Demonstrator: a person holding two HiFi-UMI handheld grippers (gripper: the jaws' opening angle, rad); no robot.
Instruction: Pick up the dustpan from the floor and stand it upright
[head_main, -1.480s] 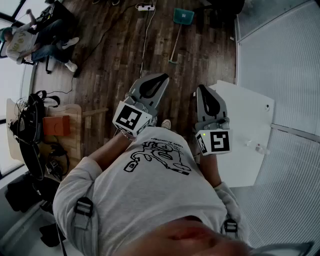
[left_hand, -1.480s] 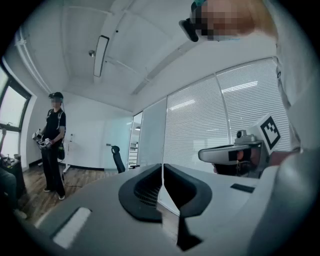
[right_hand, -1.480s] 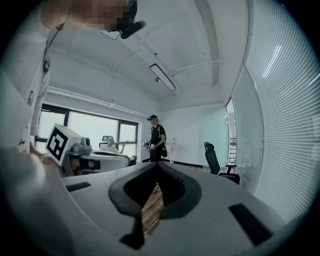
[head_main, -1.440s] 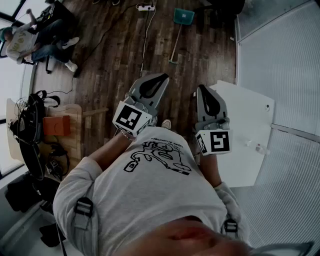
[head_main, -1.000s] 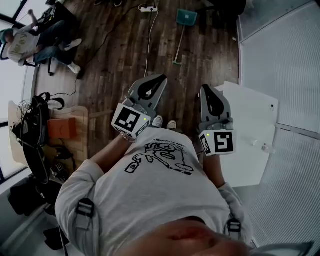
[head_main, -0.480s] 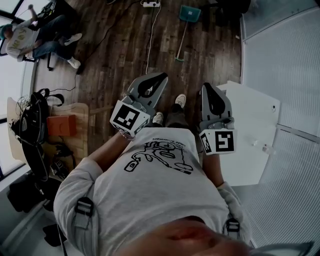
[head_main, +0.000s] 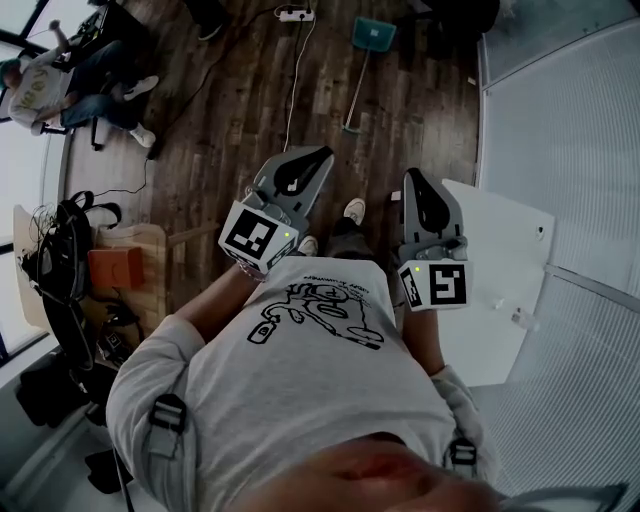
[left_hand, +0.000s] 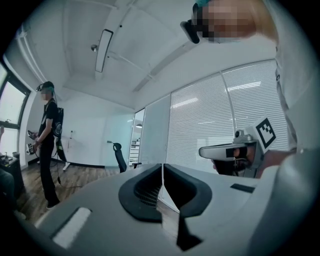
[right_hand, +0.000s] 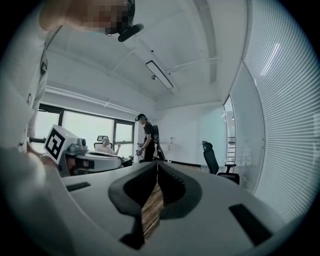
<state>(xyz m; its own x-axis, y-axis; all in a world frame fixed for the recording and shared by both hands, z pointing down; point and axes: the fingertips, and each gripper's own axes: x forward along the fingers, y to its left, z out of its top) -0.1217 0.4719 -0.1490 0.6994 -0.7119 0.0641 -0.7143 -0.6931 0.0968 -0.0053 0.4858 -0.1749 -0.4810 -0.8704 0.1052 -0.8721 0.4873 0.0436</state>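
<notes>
The dustpan (head_main: 372, 32) lies flat on the wooden floor (head_main: 230, 120), far out in front of both sets of fingers and well below them. Its teal scoop is the far end. Its long thin handle (head_main: 356, 85) runs back from the scoop toward the fingers, tipped a little to the left. So the handle's tip is the part nearest the fingers, and the fingers already point about the same way as the handle runs.

The left gripper (head_main: 322, 153) is clenched shut with nothing in it. The right gripper (head_main: 410, 175) is shut and empty too. Both are held up at the person's front and point forward, about level. The dustpan sits ahead of the gap between them. The left one looks a bit nearer to the handle's tip, I think. Neither gripper view shows the dustpan at all, only the room.

Left of the handle, a white cord (head_main: 290, 90) runs along the floor from a power strip (head_main: 292, 14). It lies near the handle but apart from it. A white table (head_main: 500, 260) stands just beside the right gripper, on its outer side. The person's own shoes (head_main: 353, 210) show below the fingers. A seated person (head_main: 40, 85) is far off to the left, well out of the way.

The fingers need to go forward and a long way down, and then open.
</notes>
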